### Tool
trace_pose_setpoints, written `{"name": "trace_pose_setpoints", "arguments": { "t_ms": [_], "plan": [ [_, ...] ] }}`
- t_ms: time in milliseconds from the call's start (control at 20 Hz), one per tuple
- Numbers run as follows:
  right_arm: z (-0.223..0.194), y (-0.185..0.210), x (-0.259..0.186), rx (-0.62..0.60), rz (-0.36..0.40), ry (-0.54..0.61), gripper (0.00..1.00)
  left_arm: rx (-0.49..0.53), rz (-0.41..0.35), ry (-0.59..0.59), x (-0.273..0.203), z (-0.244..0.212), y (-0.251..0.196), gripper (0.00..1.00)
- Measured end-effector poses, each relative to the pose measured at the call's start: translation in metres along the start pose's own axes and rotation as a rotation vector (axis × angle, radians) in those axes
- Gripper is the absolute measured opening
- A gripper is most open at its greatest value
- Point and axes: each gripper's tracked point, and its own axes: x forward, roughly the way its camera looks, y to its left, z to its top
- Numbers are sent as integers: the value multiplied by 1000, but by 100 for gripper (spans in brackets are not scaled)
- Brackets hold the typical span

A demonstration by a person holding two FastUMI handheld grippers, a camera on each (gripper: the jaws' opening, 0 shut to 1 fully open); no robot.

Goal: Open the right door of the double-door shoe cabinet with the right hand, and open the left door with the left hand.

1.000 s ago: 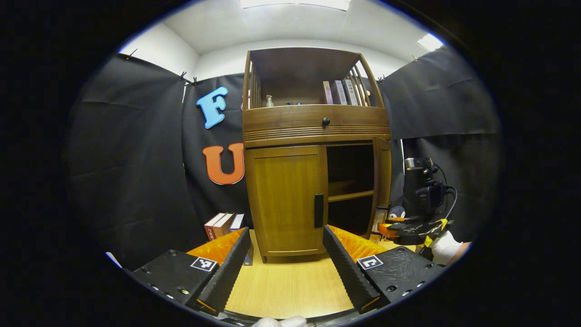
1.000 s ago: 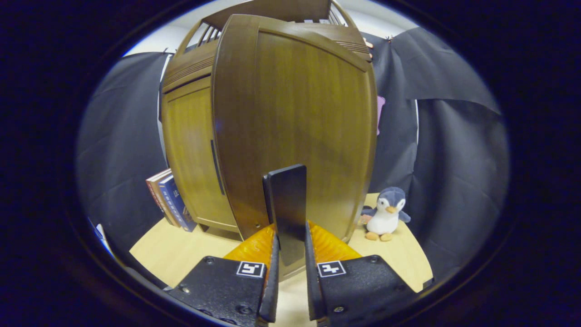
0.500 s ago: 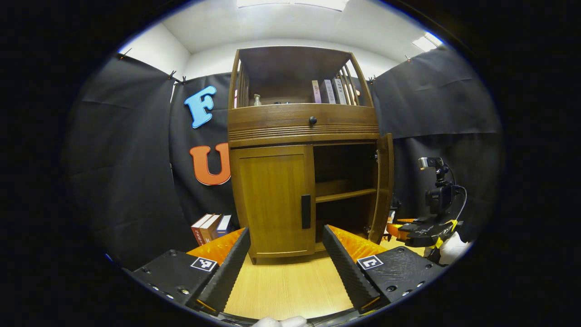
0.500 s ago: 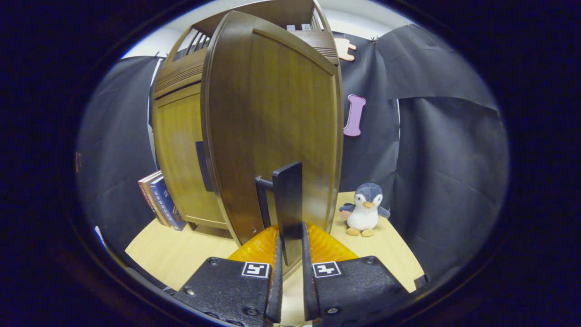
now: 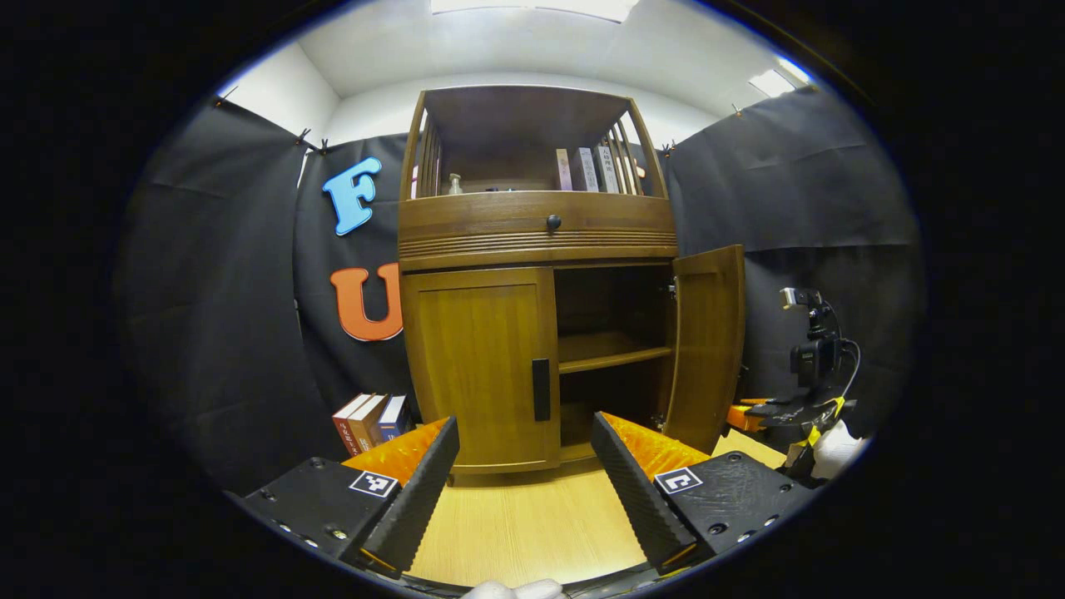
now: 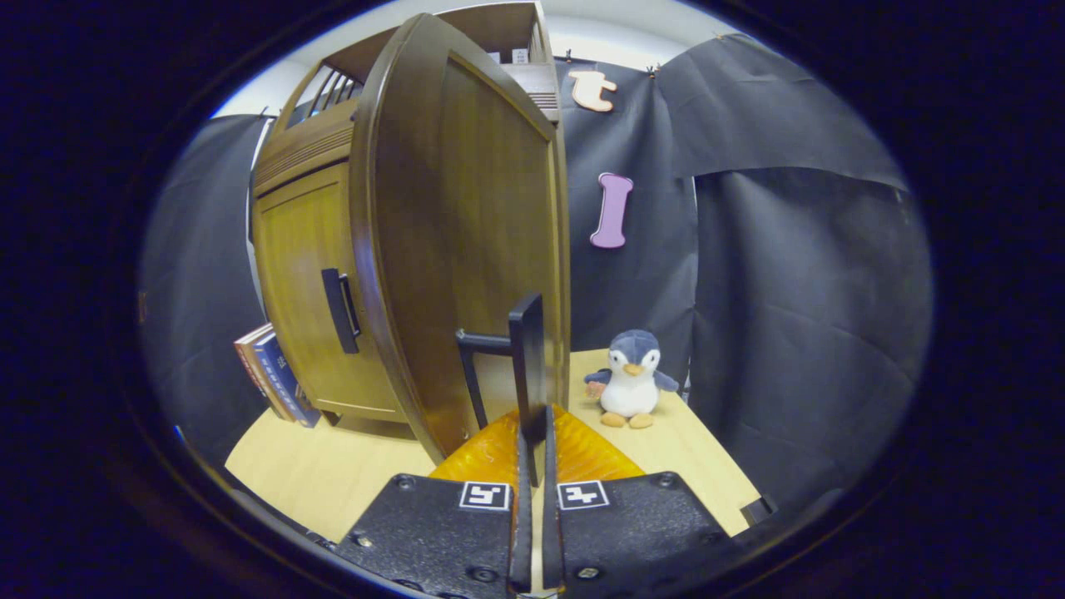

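A brown wooden shoe cabinet [image 5: 532, 233] stands on the light wood table. Its right door [image 5: 705, 341] is swung wide, baring a dark inside with a shelf [image 5: 611, 353]. The left door [image 5: 482, 358] stays closed, its black handle [image 5: 541, 389] at the inner edge. My left gripper [image 5: 524, 466] is open, low in front of the left door and apart from it. In the right gripper view my right gripper [image 6: 532, 449] is shut on the right door's black handle [image 6: 526, 366], with the right door [image 6: 466, 249] edge-on to me. The right gripper [image 5: 782, 416] and its hand also appear at the left gripper view's right edge.
Several books [image 5: 366, 420] lean beside the cabinet's left foot. A plush penguin [image 6: 631, 378] sits on the table [image 6: 333, 474] right of the open door. Books and a bottle fill the cabinet's top shelf [image 5: 532, 166]. Black cloth walls close in all round.
The right door has swung further outward with my right gripper holding its handle. The left gripper view has shifted, putting the cabinet further left; the left door has not moved.
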Motion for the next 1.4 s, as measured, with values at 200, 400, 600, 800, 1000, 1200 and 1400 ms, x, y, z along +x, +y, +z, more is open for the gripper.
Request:
{"name": "trace_pose_setpoints", "arguments": {
  "t_ms": [200, 400, 600, 800, 1000, 1200, 1400],
  "plan": [
    [0, -17, 0, -20, -3, 5, 5, -14, 0, -5, -1, 0, -10, 96],
    [1, -28, -2, -21, 42, 14, 5, -21, 3, -6, 4, 5, -30, 96],
    [2, -48, 0, -20, 74, 26, 5, -43, 20, -19, 10, 13, -60, 96],
    [7, -78, 4, -13, 96, 25, 5, -40, 48, 5, 11, 12, -89, 96],
    [10, -93, 9, -7, 158, 22, 4, -22, 65, 5, 15, 22, -122, 96],
    [11, -107, 12, -32, 217, 30, 4, -23, 87, 6, 18, 25, -148, 96],
    [13, -109, 15, -57, 284, 40, 4, -36, 127, 4, 14, 19, -161, 96]
  ]
}}
